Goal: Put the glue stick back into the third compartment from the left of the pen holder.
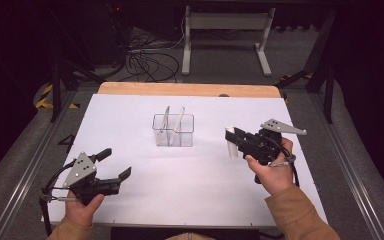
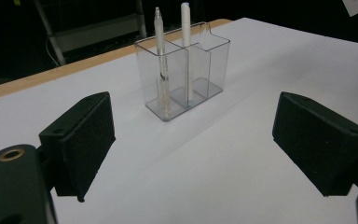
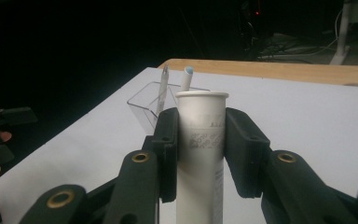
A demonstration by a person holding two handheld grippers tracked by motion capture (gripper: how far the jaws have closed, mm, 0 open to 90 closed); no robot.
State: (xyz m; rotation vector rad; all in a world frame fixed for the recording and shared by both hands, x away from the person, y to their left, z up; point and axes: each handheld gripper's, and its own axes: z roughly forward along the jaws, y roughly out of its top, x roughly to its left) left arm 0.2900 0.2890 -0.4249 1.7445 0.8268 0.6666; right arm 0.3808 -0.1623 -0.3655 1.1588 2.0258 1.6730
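Gripping a white tube point(image 3: 201, 154), right gripper point(image 3: 200, 149) clamps; left gripper point(image 2: 191, 154) gapes empty

Your holder point(image 2: 186, 74) at the frame's centre is clear, glossy plastic with smooth walls, and the two pens point(image 2: 160, 51) in it look like pale plastic. The table point(image 1: 180, 190) under your hands wears a matt white sheet, with bare wood point(image 1: 190, 89) along its far edge. Your right gripper point(image 3: 200, 154) has matt black pads point(image 3: 168, 149) against a smooth white tube point(image 3: 201, 140) with grey print.
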